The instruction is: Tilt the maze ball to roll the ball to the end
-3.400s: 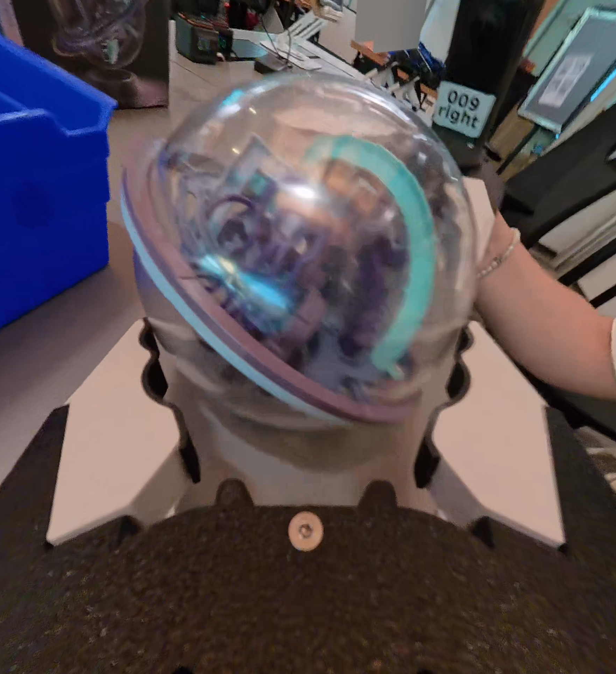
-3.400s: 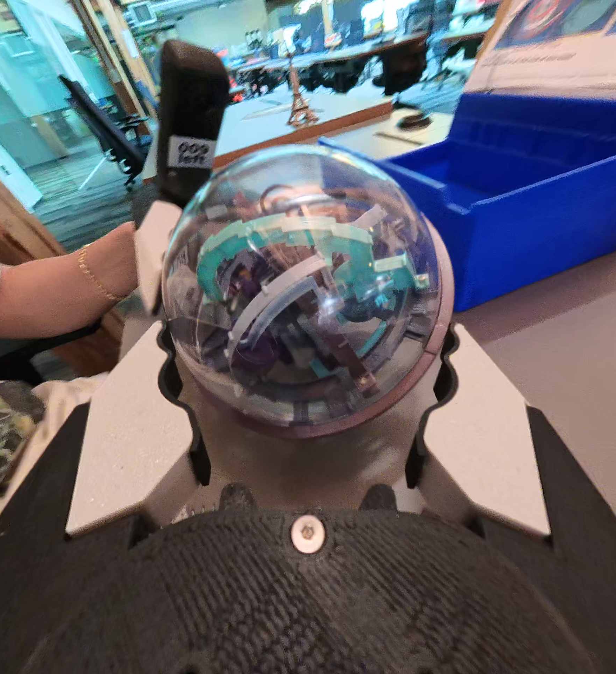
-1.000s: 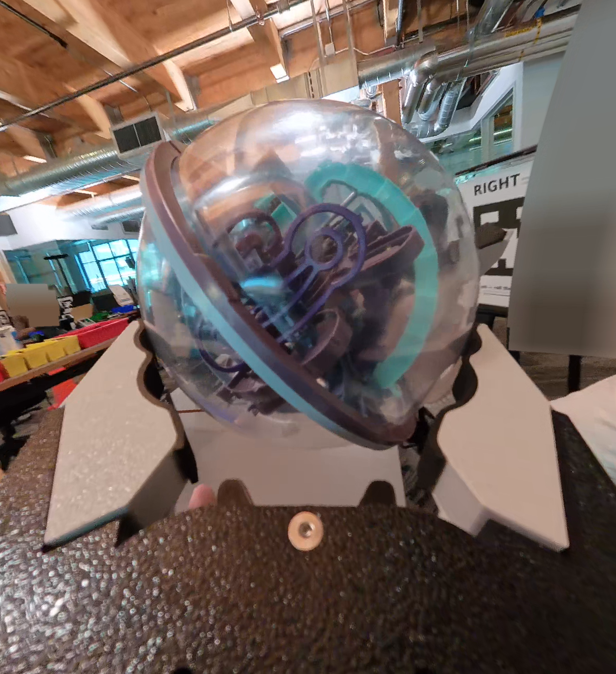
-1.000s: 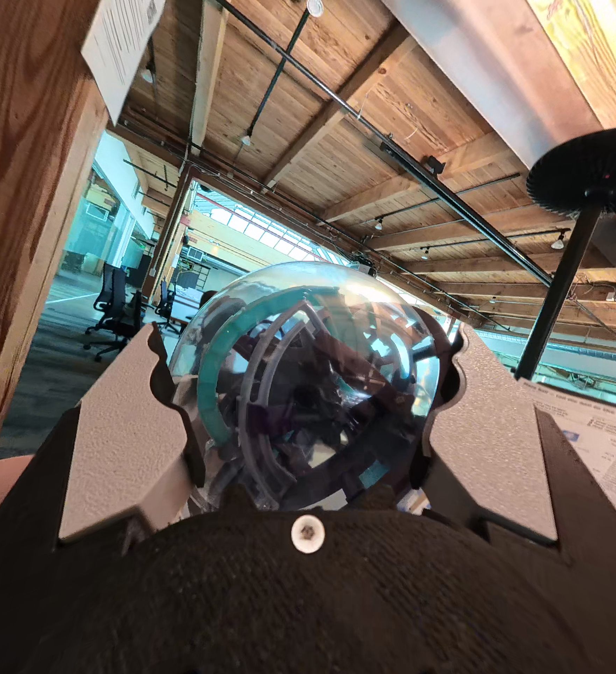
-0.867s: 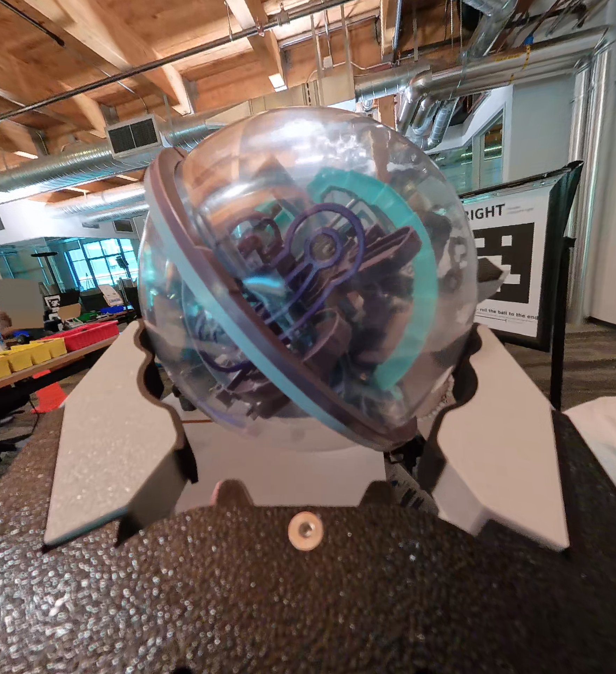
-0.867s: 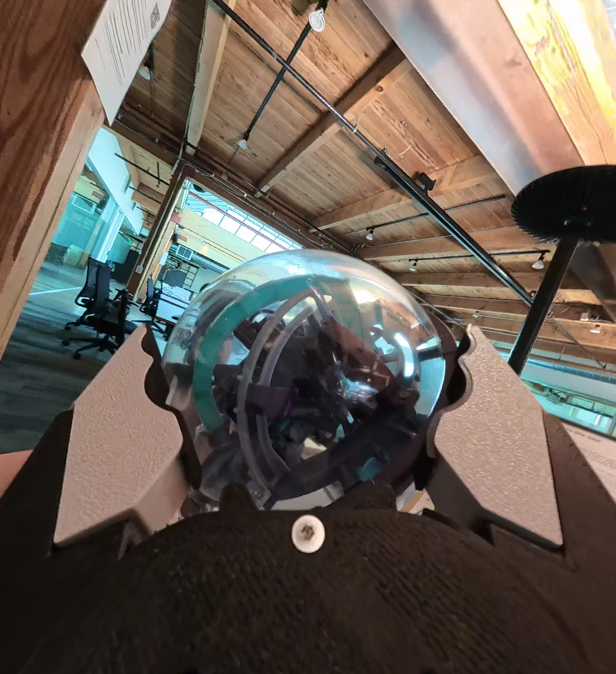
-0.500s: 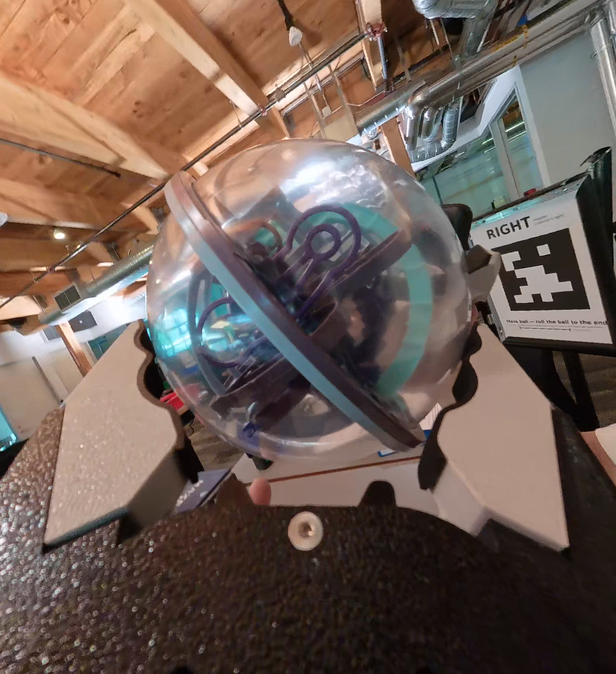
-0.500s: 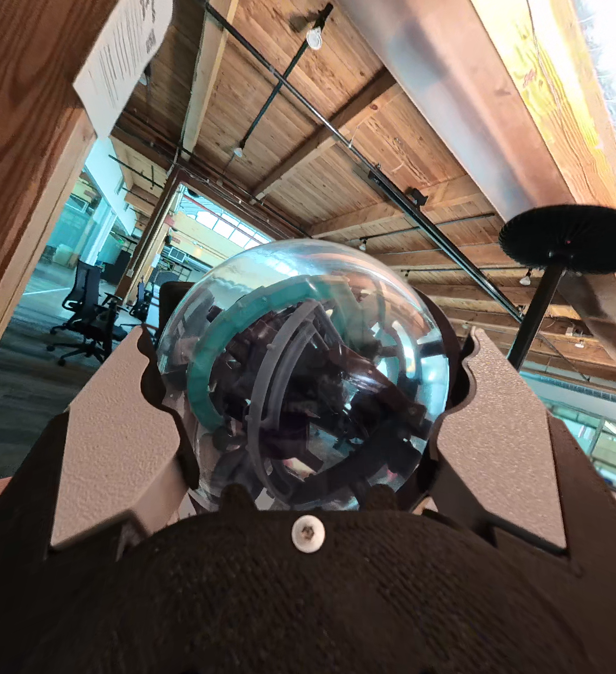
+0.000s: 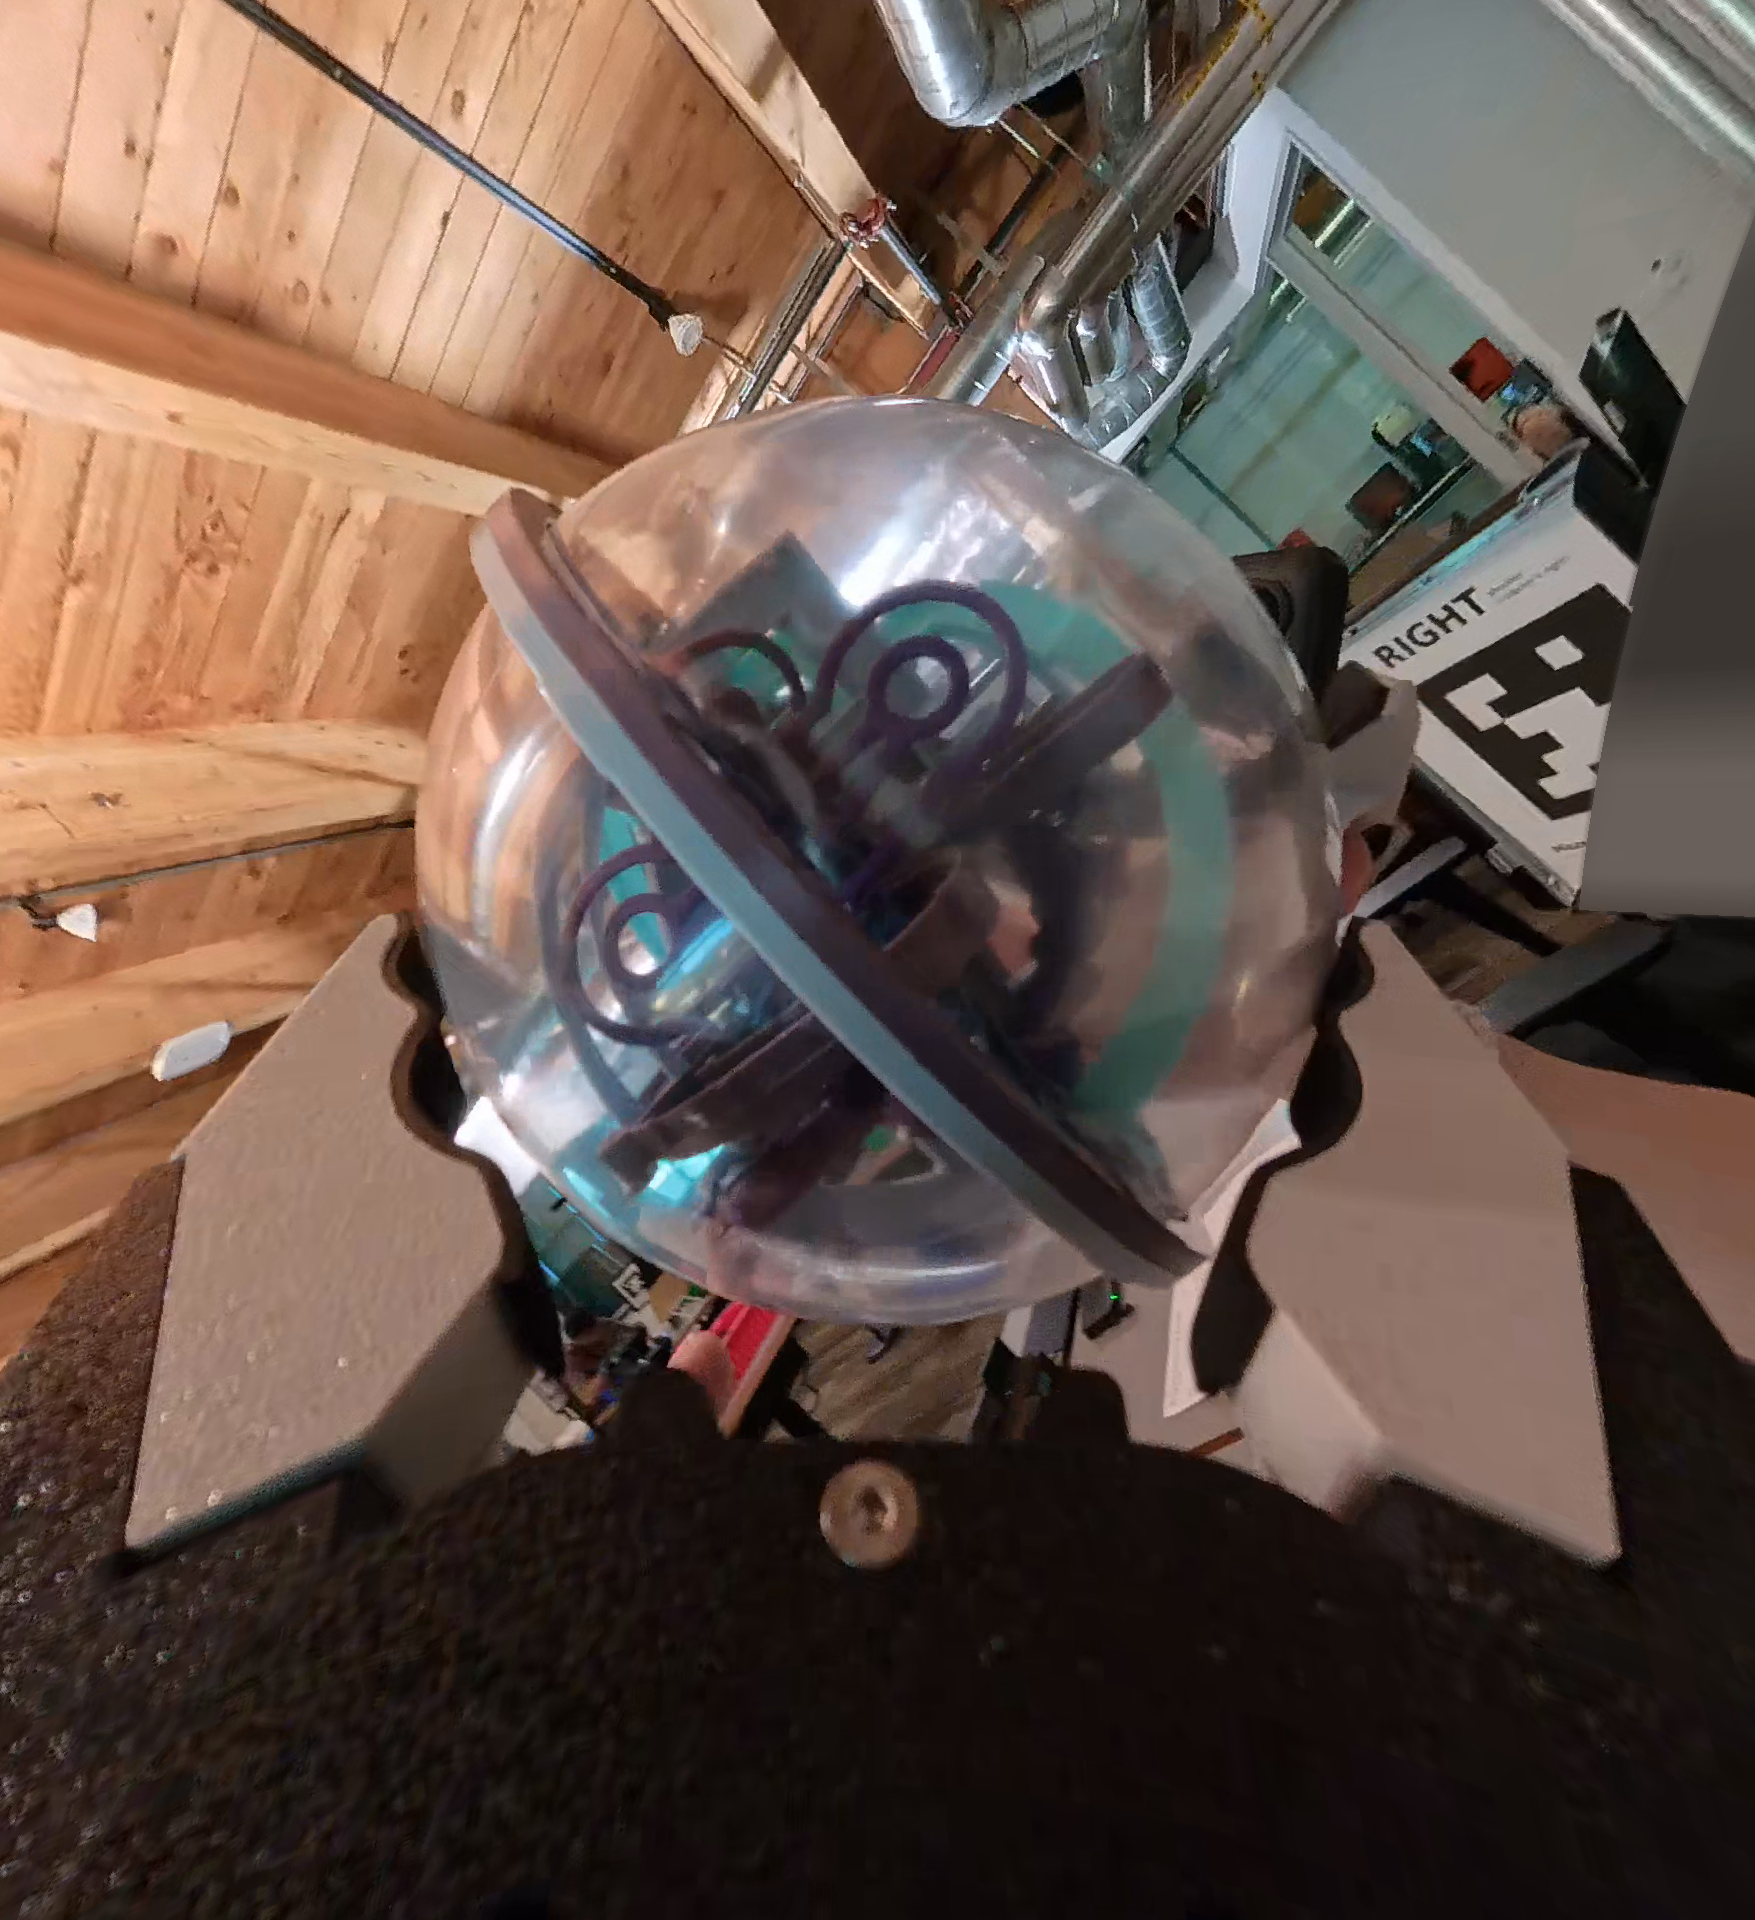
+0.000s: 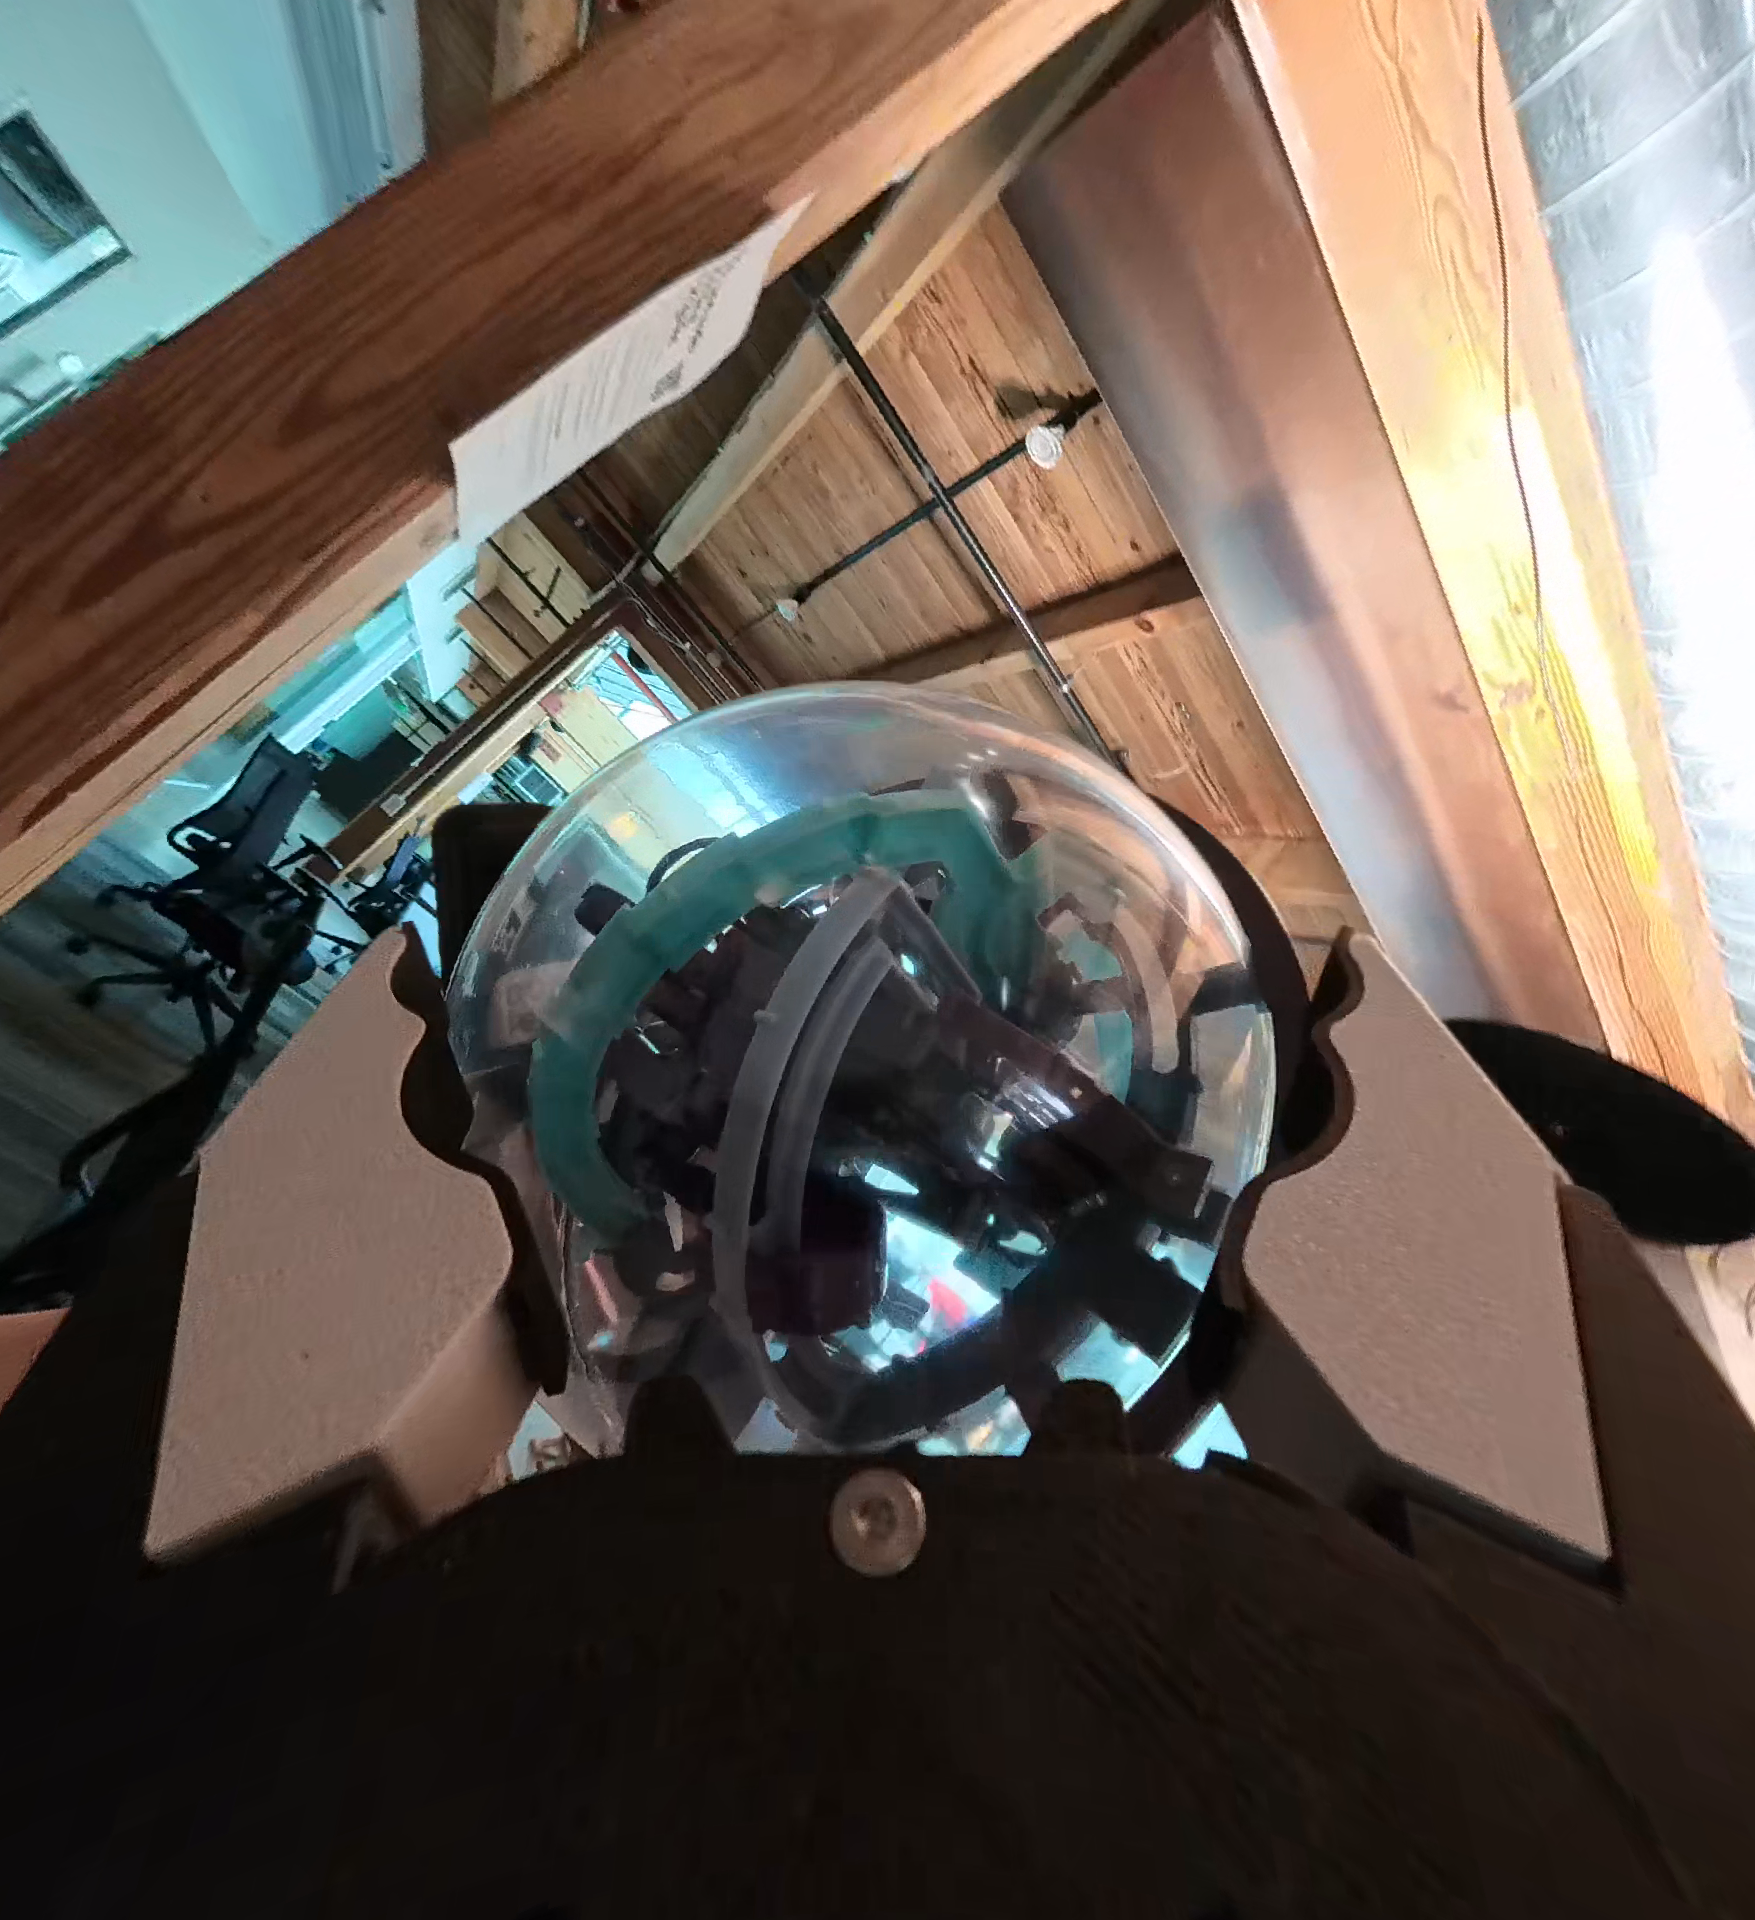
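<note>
The maze ball (image 9: 878, 862) is a clear plastic sphere with a dark equator rim and teal, purple and dark brown tracks inside. It is held up in the air between both grippers. My left gripper (image 9: 873, 1039) is shut on it, grey fingers (image 9: 333, 1195) pressing its left and right sides. In the right wrist view the same maze ball (image 10: 857, 1070) sits between the grey fingers (image 10: 333, 1247) of my right gripper (image 10: 868, 1049), which is shut on it too. Part of the right gripper (image 9: 1372, 758) shows behind the ball. The small ball inside cannot be made out.
Both cameras point up at a wooden plank ceiling (image 9: 177, 312) with metal ducts (image 9: 1060, 94). A sign with a black-and-white marker (image 9: 1517, 696) stands at the right. A wooden beam (image 10: 229, 447) with a paper sheet (image 10: 634, 384), office chairs (image 10: 218, 914), and a forearm (image 9: 1631, 1164) show.
Both grippers have lifted the ball off the table, tilted it upward and kept rolling it; the views swung from table and blue bin to the ceiling. The rim has turned steeper.
</note>
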Action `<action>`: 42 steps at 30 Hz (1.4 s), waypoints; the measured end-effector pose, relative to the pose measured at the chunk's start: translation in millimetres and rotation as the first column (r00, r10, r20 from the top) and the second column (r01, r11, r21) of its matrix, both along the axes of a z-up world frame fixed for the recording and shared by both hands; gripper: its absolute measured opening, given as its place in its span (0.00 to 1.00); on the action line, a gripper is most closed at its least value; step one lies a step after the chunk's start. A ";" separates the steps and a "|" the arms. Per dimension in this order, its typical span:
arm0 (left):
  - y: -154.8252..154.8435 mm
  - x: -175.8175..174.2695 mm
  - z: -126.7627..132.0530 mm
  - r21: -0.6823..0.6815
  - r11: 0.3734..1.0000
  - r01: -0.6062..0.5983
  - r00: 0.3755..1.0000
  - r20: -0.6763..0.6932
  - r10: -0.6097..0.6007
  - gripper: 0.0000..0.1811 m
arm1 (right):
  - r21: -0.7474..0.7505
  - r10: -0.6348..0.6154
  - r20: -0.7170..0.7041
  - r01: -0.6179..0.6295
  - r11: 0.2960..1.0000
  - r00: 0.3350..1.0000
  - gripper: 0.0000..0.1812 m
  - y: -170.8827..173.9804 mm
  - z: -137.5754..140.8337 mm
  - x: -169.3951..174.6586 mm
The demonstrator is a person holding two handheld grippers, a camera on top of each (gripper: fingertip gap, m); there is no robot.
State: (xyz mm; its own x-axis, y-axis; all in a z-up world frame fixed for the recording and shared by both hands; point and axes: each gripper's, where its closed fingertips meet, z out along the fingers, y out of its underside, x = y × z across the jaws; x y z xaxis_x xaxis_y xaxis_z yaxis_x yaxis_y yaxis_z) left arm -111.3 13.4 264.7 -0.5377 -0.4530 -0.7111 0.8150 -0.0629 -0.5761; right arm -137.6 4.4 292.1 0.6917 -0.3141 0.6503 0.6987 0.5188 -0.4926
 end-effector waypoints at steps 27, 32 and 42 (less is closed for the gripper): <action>10.0 -3.2 19.2 -0.087 0.996 0.016 0.997 0.070 -0.010 0.87 | -0.155 -0.170 0.199 0.202 0.967 0.965 0.83 19.1 22.9 -25.2; 13.6 5.9 18.1 -0.105 0.994 0.003 0.998 -0.057 -0.009 0.87 | -0.159 -0.183 0.117 0.201 0.967 0.976 0.81 20.6 26.2 -14.1; 13.6 15.2 9.1 -0.113 0.993 -0.039 0.998 -0.061 0.033 0.87 | -0.073 -0.103 0.067 0.108 0.991 0.992 0.77 7.4 21.5 -8.4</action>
